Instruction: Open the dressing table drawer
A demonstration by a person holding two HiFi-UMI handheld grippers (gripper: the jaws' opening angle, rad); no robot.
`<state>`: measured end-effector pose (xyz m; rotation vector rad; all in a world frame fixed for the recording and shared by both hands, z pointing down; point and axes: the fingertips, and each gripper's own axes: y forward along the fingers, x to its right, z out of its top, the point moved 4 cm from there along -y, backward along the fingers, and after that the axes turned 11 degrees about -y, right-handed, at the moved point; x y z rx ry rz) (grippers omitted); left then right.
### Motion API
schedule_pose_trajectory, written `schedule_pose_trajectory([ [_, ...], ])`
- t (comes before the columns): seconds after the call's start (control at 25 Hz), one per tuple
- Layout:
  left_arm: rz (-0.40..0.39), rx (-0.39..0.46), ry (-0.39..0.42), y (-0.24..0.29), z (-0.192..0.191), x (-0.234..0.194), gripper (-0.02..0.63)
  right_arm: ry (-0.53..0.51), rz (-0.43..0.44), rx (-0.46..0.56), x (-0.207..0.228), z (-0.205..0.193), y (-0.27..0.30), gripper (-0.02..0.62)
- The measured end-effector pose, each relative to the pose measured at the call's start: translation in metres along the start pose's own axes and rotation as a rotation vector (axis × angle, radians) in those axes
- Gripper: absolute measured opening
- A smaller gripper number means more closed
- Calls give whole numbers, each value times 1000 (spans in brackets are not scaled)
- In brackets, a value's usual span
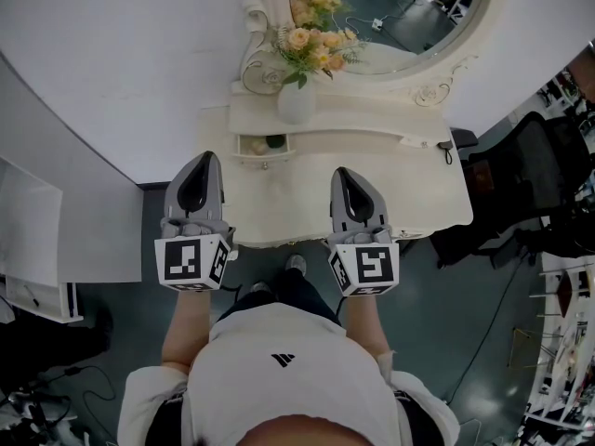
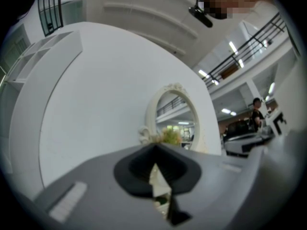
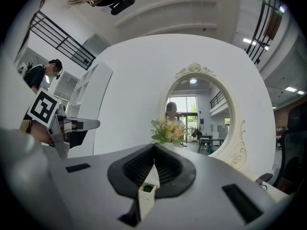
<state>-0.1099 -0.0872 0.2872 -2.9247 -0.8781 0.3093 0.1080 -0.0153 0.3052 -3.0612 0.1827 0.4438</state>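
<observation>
A cream dressing table (image 1: 409,198) stands against the curved white wall. Its small drawer (image 1: 263,144), under the raised shelf at the left, stands pulled out, with a green thing and a pale thing inside. My left gripper (image 1: 203,163) hovers over the table's front left, just in front of the drawer, with its jaws shut and nothing in them. My right gripper (image 1: 346,178) hovers beside it over the table's middle, also shut and empty. In the right gripper view the drawer (image 3: 146,188) shows below the closed tips (image 3: 154,148). In the left gripper view the tips (image 2: 154,151) meet too.
A white vase of yellow flowers (image 1: 297,100) stands on the shelf before the oval mirror (image 1: 409,26). A black chair (image 1: 525,184) is at the table's right, and a white cabinet (image 1: 46,240) at the left. Another person (image 2: 256,111) stands far right.
</observation>
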Motion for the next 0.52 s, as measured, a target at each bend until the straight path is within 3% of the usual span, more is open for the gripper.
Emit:
schedule_pose_trajectory([
  [0.52, -13, -16, -12, -4, -4, -1, 9, 6, -3, 1, -4, 0, -2, -9],
])
